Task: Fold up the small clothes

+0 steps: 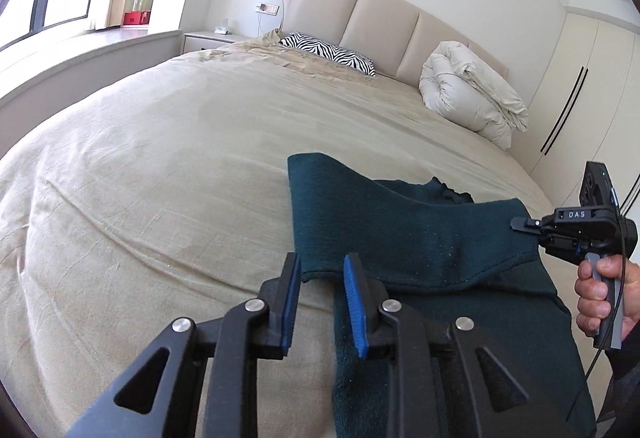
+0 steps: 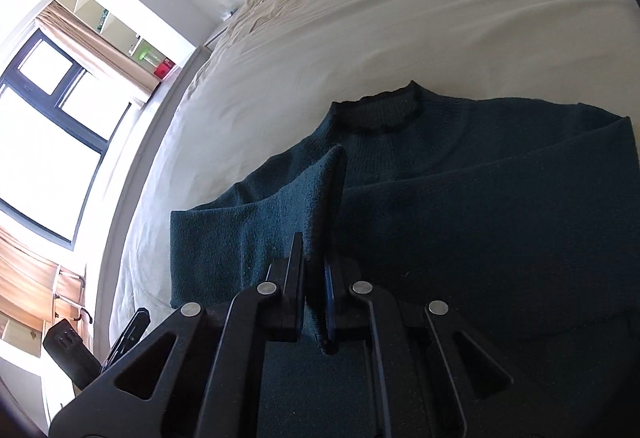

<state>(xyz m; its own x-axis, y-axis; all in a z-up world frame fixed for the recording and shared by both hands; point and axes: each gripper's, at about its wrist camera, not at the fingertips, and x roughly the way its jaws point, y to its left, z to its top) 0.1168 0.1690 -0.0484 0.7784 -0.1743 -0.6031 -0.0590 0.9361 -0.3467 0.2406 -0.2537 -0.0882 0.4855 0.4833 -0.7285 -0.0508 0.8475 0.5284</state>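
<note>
Dark green sweater point(image 2: 460, 198) on bed point(image 1: 168, 158), one sleeve folded across (bulk unfolded, I judge); right tool point(image 2: 316, 262) pinching a raised fold, left tool point(image 1: 322, 278) spread at its edge, pillow point(image 1: 328, 56) beyond.

Sweater point(image 2: 460, 206): dark teal knit, fuzzy, matt. Bedsheet point(image 1: 160, 166): beige cloth, faintly creased. Headboard point(image 1: 384, 18): smooth padded, leather-like. Left gripper point(image 1: 322, 302): matt black plastic w/ shiny metal rivets, ribbed blue pads point(image 1: 354, 302).
</note>
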